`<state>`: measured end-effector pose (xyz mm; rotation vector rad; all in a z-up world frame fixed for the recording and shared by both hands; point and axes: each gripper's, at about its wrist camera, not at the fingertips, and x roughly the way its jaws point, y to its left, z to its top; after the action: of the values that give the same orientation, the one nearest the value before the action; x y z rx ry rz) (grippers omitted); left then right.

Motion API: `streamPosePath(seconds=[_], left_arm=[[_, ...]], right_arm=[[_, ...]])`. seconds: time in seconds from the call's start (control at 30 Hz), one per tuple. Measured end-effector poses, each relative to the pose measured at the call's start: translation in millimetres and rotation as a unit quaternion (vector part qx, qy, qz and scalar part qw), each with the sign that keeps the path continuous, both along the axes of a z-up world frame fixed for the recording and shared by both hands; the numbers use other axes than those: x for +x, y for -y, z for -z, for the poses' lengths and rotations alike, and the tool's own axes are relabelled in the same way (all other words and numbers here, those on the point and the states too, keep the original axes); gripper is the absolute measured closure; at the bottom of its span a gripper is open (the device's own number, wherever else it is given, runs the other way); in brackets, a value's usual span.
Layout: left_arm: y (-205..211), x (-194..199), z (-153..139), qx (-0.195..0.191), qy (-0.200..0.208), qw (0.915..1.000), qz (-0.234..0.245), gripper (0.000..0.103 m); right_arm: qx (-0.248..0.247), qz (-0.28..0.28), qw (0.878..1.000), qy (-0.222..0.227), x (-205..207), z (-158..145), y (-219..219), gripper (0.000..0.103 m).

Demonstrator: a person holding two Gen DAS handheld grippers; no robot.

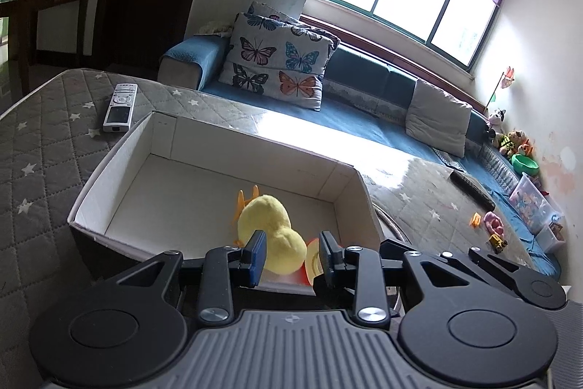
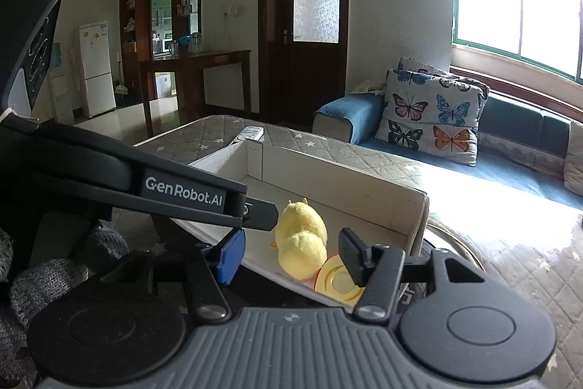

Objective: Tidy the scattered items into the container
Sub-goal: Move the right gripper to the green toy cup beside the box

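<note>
A white cardboard box (image 1: 175, 141) sits on the grey quilted table (image 1: 43, 148). A yellow plush duck (image 1: 269, 225) lies inside it near the front wall, beside a yellow disc-shaped toy (image 2: 339, 281). My left gripper (image 1: 291, 254) is open just above the box's near rim, its fingers either side of the duck without touching it. My right gripper (image 2: 289, 254) is open and empty over the same box (image 2: 364, 195), the duck (image 2: 300, 239) between its fingers. The left gripper's arm (image 2: 182, 194) crosses the right wrist view.
A white remote (image 1: 120, 106) lies on the table left of the box and shows behind it in the right wrist view (image 2: 251, 133). A dark remote (image 1: 473, 190), a pink toy (image 1: 493, 223) and small yellow toys (image 1: 497, 242) lie at the table's right. A blue sofa (image 1: 364, 97) runs behind.
</note>
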<state>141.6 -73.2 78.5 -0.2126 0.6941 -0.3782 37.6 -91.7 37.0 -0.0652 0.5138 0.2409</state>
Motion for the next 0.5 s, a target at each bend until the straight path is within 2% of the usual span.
streamPosePath(seconds=[0.5], left_arm=[[2.4, -32.2, -2.4, 0.011, 0.012, 0.9999, 0.002, 0.069]], right_arm=[[-0.011, 0.012, 1.000, 0.009, -41.5, 4.3, 1.9, 0.045]])
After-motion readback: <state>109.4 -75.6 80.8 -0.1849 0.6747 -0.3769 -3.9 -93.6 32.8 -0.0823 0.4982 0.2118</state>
